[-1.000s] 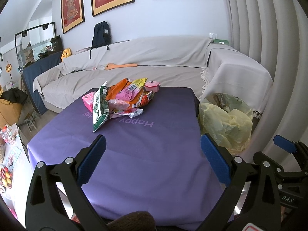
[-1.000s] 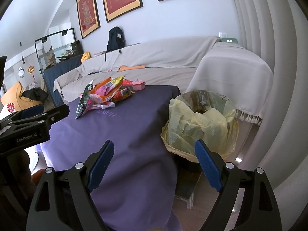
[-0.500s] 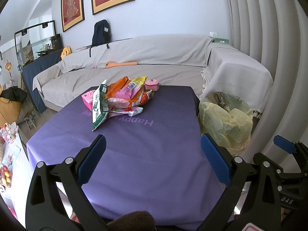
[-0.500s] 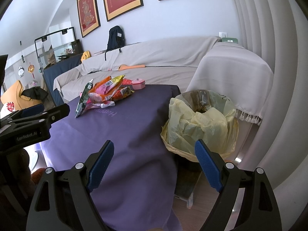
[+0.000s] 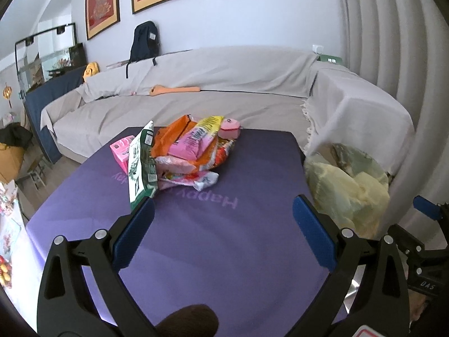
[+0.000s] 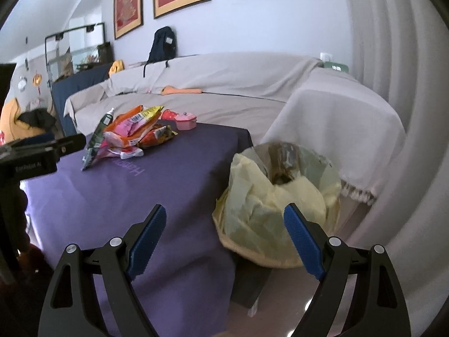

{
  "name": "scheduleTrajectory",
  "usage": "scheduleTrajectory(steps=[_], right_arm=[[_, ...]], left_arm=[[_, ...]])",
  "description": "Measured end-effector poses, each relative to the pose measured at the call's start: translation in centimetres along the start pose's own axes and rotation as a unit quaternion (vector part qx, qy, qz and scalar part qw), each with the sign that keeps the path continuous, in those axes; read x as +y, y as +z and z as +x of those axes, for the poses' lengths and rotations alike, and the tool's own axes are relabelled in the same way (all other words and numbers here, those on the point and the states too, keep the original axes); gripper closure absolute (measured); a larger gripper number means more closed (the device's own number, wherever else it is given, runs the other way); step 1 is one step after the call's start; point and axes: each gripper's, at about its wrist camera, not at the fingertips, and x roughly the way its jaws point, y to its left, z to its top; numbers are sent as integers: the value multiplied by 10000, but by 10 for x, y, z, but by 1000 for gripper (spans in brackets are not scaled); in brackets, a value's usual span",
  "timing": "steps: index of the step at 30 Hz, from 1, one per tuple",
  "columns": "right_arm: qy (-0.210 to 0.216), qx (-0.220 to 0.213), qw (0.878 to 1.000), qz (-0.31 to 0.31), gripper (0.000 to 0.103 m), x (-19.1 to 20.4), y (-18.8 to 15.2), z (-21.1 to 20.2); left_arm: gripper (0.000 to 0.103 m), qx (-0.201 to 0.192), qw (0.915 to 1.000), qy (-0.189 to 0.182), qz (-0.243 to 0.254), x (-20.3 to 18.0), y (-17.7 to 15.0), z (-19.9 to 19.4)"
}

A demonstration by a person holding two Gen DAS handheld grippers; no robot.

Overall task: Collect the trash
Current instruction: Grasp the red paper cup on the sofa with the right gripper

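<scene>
A heap of snack wrappers (image 5: pixel 179 151) (image 6: pixel 132 132) in orange, pink, yellow and green lies on the far half of a purple tablecloth (image 5: pixel 213 241) (image 6: pixel 157 185). Right of the table stands a bin lined with a yellow bag (image 5: pixel 350 188) (image 6: pixel 280 196). My left gripper (image 5: pixel 223 224) is open above the near half of the cloth, short of the wrappers, holding nothing. My right gripper (image 6: pixel 224 230) is open at the table's right edge, near the bin, also holding nothing. The right gripper's body (image 5: pixel 421 241) shows at the left view's edge.
A small pink lidded pot (image 5: pixel 229 129) (image 6: pixel 185 120) and a pink box (image 5: pixel 121 151) sit by the heap. A grey-covered sofa (image 5: pixel 224 95) runs behind the table, with a dark backpack (image 5: pixel 144 42) on its back. A draped armrest (image 6: pixel 336 118) stands behind the bin.
Both grippers have edged forward a little toward the wrappers and the bin. Neither has opened or shut, and nothing on the table has moved.
</scene>
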Motion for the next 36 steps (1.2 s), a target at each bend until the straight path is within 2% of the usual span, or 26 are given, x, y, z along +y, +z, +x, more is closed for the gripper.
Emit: scheduleTrajectory(steps=[9, 14, 17, 19, 21, 22, 28, 32, 36], right_arm=[[365, 188, 9991, -141, 21, 21, 54, 59], [206, -37, 9987, -457, 21, 35, 101, 93], [160, -1, 9978, -643, 21, 47, 135, 134], [438, 101, 9946, -937, 21, 63, 163, 168], [930, 277, 9864, -1329, 21, 79, 194, 207], [1037, 304, 9834, -1459, 21, 86, 203, 219], [1426, 492, 9659, -2103, 21, 128, 268, 323], [1752, 846, 9487, -2492, 21, 146, 287, 390], [1854, 1227, 9341, -2795, 21, 163, 290, 452]], left_arm=[[9, -79, 9989, 167, -428, 75, 31, 44], [9, -53, 9964, -110, -835, 134, 53, 69], [9, 65, 9957, -131, -916, 156, 58, 87], [9, 2, 9964, 132, -832, 166, 62, 97], [9, -71, 9961, 307, -828, 176, 64, 105], [9, -15, 9958, 288, -868, 180, 65, 110], [9, 582, 9889, -120, -1361, 209, 63, 138], [9, 815, 9855, -360, -1444, 216, 62, 152], [10, 943, 9847, -334, -1425, 219, 61, 166]])
